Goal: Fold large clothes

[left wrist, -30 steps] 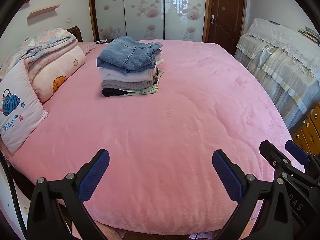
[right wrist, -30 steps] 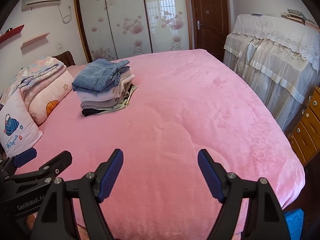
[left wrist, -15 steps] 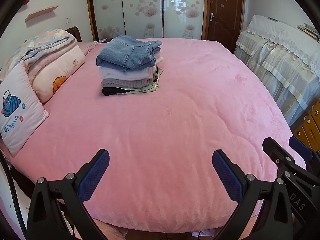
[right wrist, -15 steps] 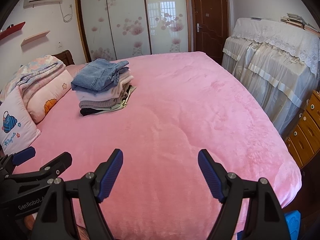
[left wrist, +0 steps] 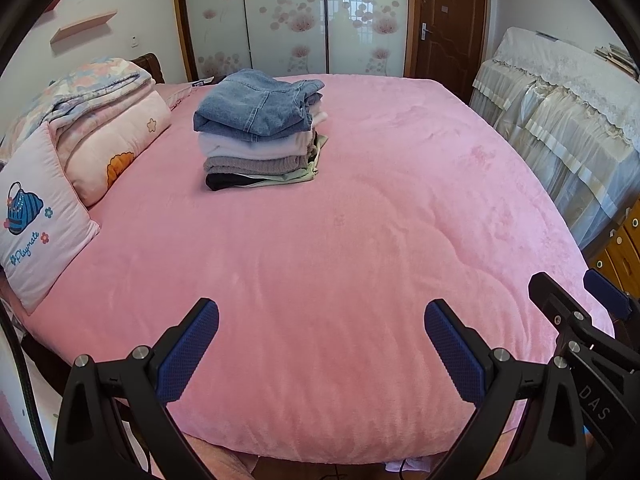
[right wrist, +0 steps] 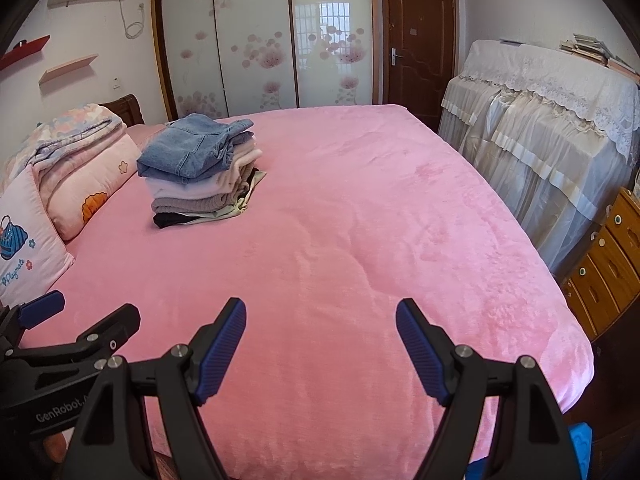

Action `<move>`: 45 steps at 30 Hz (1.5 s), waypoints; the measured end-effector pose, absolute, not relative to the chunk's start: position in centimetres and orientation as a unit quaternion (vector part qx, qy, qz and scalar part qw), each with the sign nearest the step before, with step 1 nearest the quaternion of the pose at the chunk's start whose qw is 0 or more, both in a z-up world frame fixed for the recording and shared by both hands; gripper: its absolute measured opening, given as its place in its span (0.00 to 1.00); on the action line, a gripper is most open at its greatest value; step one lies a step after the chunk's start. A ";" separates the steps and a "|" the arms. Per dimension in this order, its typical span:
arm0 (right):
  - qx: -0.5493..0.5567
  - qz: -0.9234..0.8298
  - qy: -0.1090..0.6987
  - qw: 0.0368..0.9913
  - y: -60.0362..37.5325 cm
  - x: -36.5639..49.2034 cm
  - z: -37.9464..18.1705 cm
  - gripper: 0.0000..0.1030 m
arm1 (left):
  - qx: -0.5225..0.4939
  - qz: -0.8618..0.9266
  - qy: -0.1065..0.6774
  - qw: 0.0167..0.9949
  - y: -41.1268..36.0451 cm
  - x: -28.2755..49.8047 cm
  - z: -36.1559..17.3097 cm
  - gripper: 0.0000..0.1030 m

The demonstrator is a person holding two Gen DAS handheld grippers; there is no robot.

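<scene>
Nearest the cameras, the left gripper (left wrist: 321, 342) and the right gripper (right wrist: 320, 340) hung side by side above the foot of the bed, each with its blue-padded jaws spread wide and nothing between them. Under and ahead of them the pink plush bedspread (left wrist: 360, 240) lay bare, with no unfolded garment anywhere on it. Farther up, toward the headboard side and left of centre, stood the stack of folded clothes (left wrist: 260, 132): blue denim jeans (right wrist: 192, 150) on top, pale and grey knits beneath, something black at the bottom. Just left of it lay a cartoon-print pillow (left wrist: 32, 224) and a rolled floral quilt (left wrist: 100, 120). Beyond were the flowered wardrobe doors (right wrist: 256, 40), a brown door (right wrist: 418, 44), and on the right a lace-covered piece of furniture (right wrist: 540, 120). By the look of it, this was a pause between garments or the end of the job, as the stack seemed finished. Any further folding would call for fetching another large item from outside these views and spreading it flat on the open blanket.
</scene>
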State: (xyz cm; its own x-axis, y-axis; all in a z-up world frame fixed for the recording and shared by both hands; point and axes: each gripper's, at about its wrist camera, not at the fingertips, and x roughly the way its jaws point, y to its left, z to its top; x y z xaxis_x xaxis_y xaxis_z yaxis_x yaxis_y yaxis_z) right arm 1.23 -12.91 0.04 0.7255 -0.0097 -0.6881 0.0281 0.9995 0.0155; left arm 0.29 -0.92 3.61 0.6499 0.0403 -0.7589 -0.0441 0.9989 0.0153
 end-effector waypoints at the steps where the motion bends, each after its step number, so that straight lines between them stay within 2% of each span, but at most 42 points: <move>1: 0.012 -0.010 0.371 0.929 -12.9 1.2 0.0 0.76 | -0.003 0.023 0.418 0.908 -1.0 0.3 3.6 0.99; 33: 0.016 0.000 0.378 0.926 -13.3 1.3 -0.6 0.76 | 0.012 0.033 0.445 0.895 0.5 1.3 2.3 0.99; 45: 0.024 -0.004 0.378 0.925 -13.7 1.5 -0.9 0.82 | 0.012 0.032 0.445 0.895 0.4 1.4 2.3 0.99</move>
State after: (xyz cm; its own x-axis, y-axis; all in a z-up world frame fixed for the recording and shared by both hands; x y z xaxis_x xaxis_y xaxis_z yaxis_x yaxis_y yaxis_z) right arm 1.54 -13.68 -0.91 0.7137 0.0111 -0.7004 0.0252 0.9988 0.0415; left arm 1.36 0.40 2.25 0.6011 0.0684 -0.7962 -0.0478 0.9976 0.0496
